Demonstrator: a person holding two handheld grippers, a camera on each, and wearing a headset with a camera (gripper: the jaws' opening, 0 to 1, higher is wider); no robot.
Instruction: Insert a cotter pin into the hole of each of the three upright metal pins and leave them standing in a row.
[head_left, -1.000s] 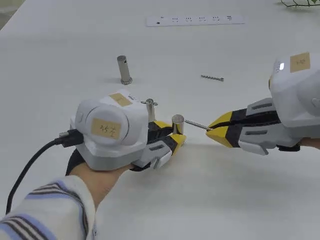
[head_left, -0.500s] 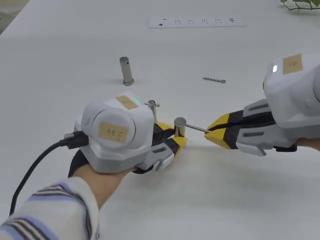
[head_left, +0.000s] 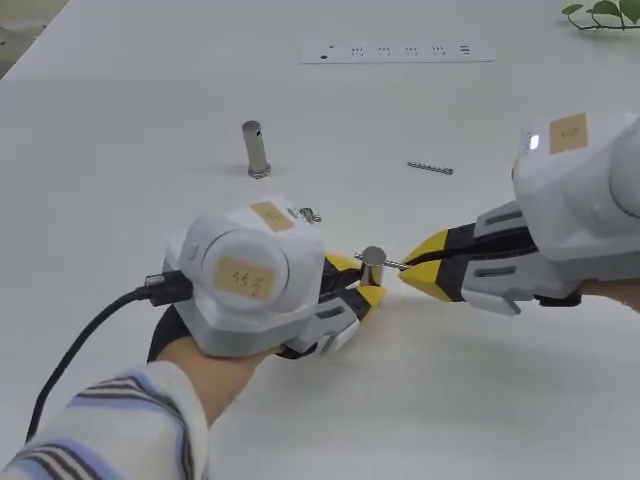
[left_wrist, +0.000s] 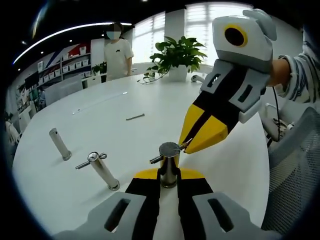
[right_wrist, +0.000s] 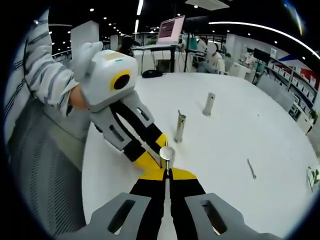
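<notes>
The white bench (head_left: 120, 120) has open, bare surface across the whole left and the lower right of the head view. Its far stretch runs up to a power strip (head_left: 395, 52) at top centre. In the left gripper view the bench's rounded edge curves down the right side, behind the right gripper (head_left: 410, 270).

At the centre of the head view the left gripper (left_wrist: 169, 177) has its jaws closed on the lower shaft of the held metal pin (head_left: 372, 262). That pin stands upright, with its long axis vertical. The right gripper comes in from the right with its jaws pinched on a cotter pin (head_left: 393, 264). The cotter pin lies level, crosswise to the held metal pin, and passes through the hole near the top. Its tip juts out on the far side in the left gripper view.

Just beyond the left gripper's body stands a second metal pin (left_wrist: 102, 171), upright, with its own cotter pin through the top. A bare metal pin (head_left: 255, 148) stands upright at upper left, well apart. A loose cotter pin (head_left: 430, 168) lies flat at upper right of centre, pointing roughly left to right.
</notes>
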